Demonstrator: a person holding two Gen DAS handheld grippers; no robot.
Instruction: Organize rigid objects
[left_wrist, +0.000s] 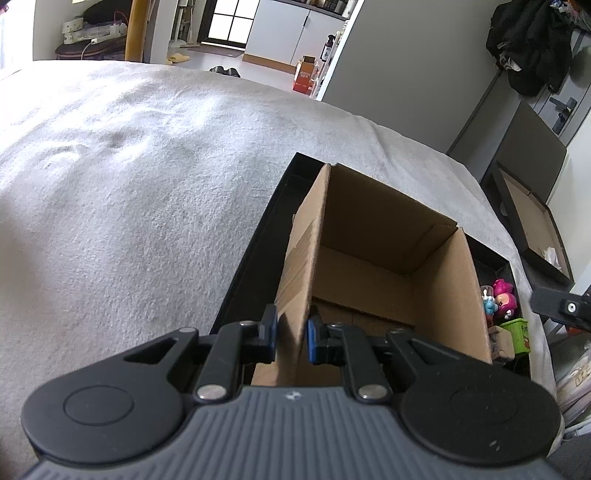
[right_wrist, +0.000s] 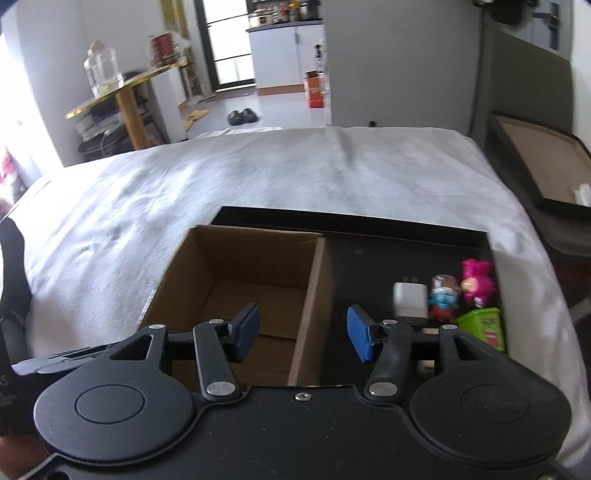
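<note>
**Left gripper pinches the box wall, right gripper hangs spread above the tray**

On the bed, over a pale grey fleecy blanket, we see a shallow black rectangular tray lying flat. Inside its left part stands an open brown corrugated cardboard box, plain inside and out, its flaps gone or folded, its bare floor showing a seam; it rises above the tray's rim. Our left gripper is closed on the box's left wall, one blue pad pressed to the inner face and the other to the outer. Our right gripper hovers over the box's right wall with its blue-padded fingers wide apart, holding nothing.

To the right of the box, in the tray's right part, a cluster of small hard items sits close together: a white square plug charger, a lime green plastic tub, a bright pink toy figure, and a small blue and red toy figure between charger and pink figure.
</note>
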